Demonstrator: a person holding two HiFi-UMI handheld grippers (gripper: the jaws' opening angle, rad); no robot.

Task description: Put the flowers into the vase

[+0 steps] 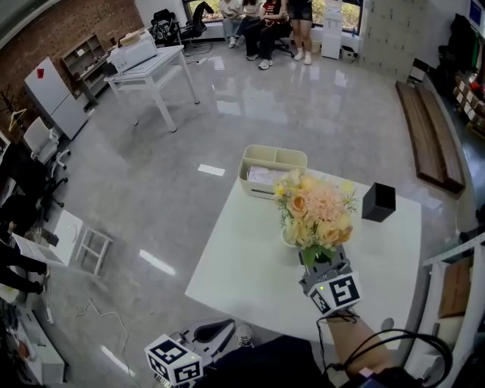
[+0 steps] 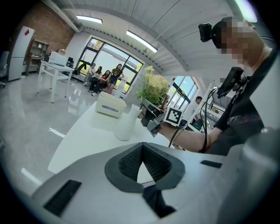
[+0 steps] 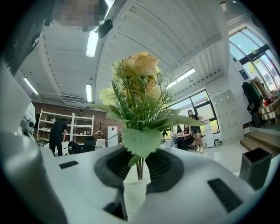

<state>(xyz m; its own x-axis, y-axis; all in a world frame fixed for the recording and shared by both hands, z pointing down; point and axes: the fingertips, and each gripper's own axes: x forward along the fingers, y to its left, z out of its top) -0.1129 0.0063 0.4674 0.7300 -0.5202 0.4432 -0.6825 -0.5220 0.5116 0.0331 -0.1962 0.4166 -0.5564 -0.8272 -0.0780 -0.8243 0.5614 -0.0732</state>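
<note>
I read this as an open-plan office: polished grey floor [image 1: 151,197], white desk [image 1: 163,64] with printer [image 1: 132,53], office chairs [image 1: 42,140], shelving [image 1: 83,57] on a brick wall [image 1: 61,30], people [image 1: 261,19] seated by big windows [image 2: 105,57].

No lettering, brand or number is legible anywhere; the square markers [image 1: 336,292] carry only black-and-white patterns, the white cabinet [image 1: 49,95] a plain red diamond [image 1: 39,73]

You have bare table [image 1: 242,265] left of the vase [image 2: 125,127] to pass over, but a cream caddy [image 1: 273,170] blocks the far edge and a black box [image 1: 378,202] stands to the right.
</note>
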